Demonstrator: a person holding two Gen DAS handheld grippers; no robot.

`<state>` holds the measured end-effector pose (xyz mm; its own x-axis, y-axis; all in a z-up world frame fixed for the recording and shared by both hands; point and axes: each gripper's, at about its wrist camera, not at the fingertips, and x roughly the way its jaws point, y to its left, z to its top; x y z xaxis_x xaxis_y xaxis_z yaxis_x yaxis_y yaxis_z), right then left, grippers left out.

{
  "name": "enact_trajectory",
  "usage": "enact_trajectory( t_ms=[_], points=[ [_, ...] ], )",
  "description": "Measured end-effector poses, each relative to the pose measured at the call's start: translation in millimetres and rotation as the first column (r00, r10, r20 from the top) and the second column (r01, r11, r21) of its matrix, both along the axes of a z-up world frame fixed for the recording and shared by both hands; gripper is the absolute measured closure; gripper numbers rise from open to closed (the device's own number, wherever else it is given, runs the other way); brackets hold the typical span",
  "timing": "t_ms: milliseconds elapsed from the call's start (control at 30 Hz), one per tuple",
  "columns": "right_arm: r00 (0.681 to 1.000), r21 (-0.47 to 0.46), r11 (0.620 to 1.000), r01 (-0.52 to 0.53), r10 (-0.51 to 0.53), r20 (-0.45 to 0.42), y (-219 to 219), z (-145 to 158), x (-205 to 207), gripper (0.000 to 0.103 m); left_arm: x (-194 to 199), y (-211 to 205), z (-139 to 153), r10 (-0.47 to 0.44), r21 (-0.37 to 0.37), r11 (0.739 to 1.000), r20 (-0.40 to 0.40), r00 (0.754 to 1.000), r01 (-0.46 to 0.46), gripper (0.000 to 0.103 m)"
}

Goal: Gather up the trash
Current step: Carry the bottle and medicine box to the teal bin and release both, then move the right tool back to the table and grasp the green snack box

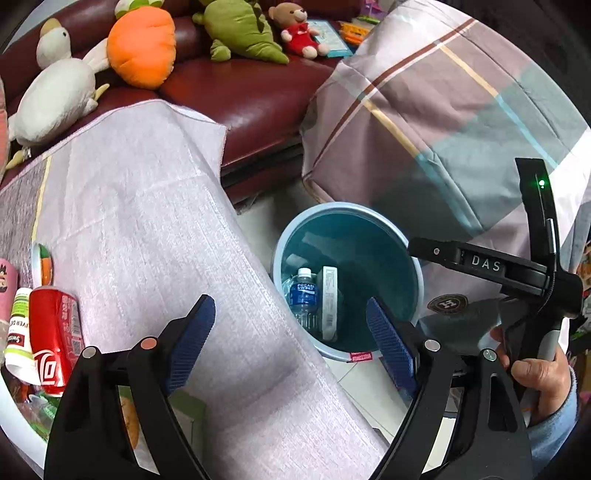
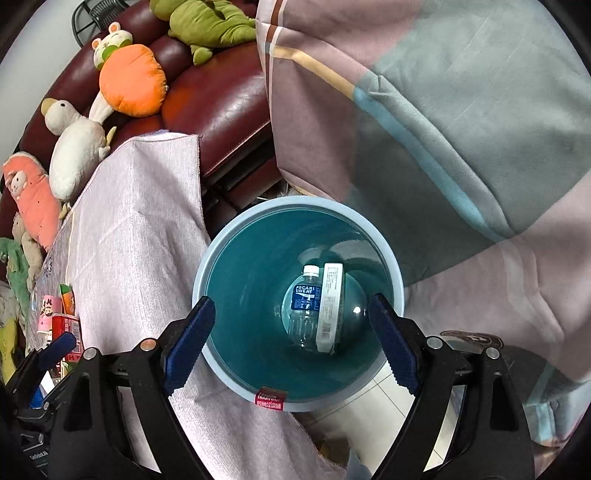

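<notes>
Bin (image 2: 218, 266) holding one bottle (image 2: 304, 314), one box (image 2: 330, 306), both grippers' fingers wide apart, empty

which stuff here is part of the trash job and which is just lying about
Job: blue bin, with plastic bottle and white box already in it; red can and white pouch on the table.

Lying about: carrot plush, white duck plush, teddy bear, plaid cover.

Black hand-held gripper (image 1: 291, 334), blue ribbed pads (image 1: 194, 334), silver screws
</notes>
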<state>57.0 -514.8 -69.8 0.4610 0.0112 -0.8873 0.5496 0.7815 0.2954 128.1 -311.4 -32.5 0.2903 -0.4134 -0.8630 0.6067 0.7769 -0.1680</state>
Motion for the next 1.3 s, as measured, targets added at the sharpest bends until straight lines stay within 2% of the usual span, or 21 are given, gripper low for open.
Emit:
enact_trajectory(
  t_ms=[367, 667, 933, 1067, 1300],
  points=[
    [0.999, -0.024, 0.999, -0.042, 0.042, 0.005, 37, 26, -14, 0.021, -14, 49, 15, 0.050, -0.036, 0.998, 0.013, 0.999, -0.050, 0.017],
    [0.987, -0.047, 0.986, -0.162, 0.163, 0.017, 110, 49, -5, 0.021, -25, 128, 28, 0.149, -0.071, 0.987, 0.028, 0.988, -0.146, 0.014],
    [0.965, -0.087, 0.961, -0.261, 0.261, -0.010, 177, 55, 11, 0.021, -24, 215, 24, 0.285, -0.095, 0.955, 0.020, 0.958, -0.282, 0.013],
    [0.957, -0.099, 0.952, -0.288, 0.288, -0.022, 197, 56, 19, 0.021, -23, 236, 14, 0.332, -0.084, 0.940, 0.004, 0.943, -0.331, 0.013],
    [0.953, -0.099, 0.948, -0.304, 0.301, -0.044, 208, 50, 29, 0.021, -26, 230, -13, 0.341, 0.020, 0.940, 0.048, 0.939, -0.342, 0.013]
  ],
)
